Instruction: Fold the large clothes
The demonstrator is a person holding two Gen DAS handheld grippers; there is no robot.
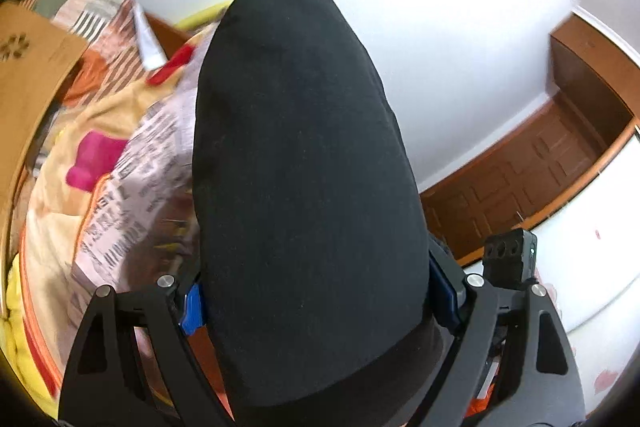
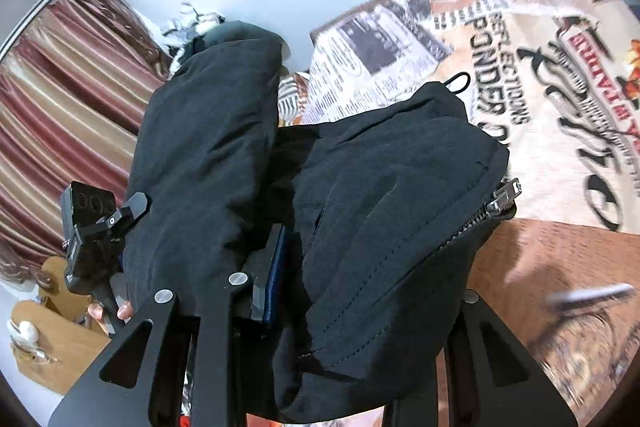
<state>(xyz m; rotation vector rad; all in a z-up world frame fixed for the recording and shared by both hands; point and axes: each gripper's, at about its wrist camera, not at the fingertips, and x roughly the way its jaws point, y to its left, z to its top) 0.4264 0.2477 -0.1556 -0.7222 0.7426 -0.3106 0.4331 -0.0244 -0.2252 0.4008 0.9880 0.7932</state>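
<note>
Both tongs have the black jacket (image 1: 304,187) up off the bed. In the left wrist view a thick roll of it fills the middle of the picture, standing between the fingers of the left tongs (image 1: 320,291). Those fingers are set wide, and the blue pads (image 1: 192,309) press against the cloth on either side, so they are clamped on the bulky fabric.

Beside the jacket on the left lies the printed blanket (image 1: 132,195) with newspaper-style lettering, and a pink patch (image 1: 96,159) shows on the bedding past it. A brown door (image 1: 532,163) stands off to the right against the white wall (image 1: 460,47).

In the right wrist view the jacket (image 2: 380,207) hangs in two lumps: one long fold to the left and a fuller bundle to the right, with its zipper (image 2: 496,205) running down the right edge and a small loop (image 2: 460,83) at the top. The right tongs (image 2: 340,291) are drawn close together, pinching the cloth between them; one blue pad (image 2: 276,279) shows, the other finger is buried under the fabric. The blanket (image 2: 540,67) is spread behind the jacket. A striped curtain (image 2: 68,107) hangs at the left. The other tool (image 2: 92,239) shows at the lower left, with fingertips (image 2: 124,311) of a hand just beneath it.
</note>
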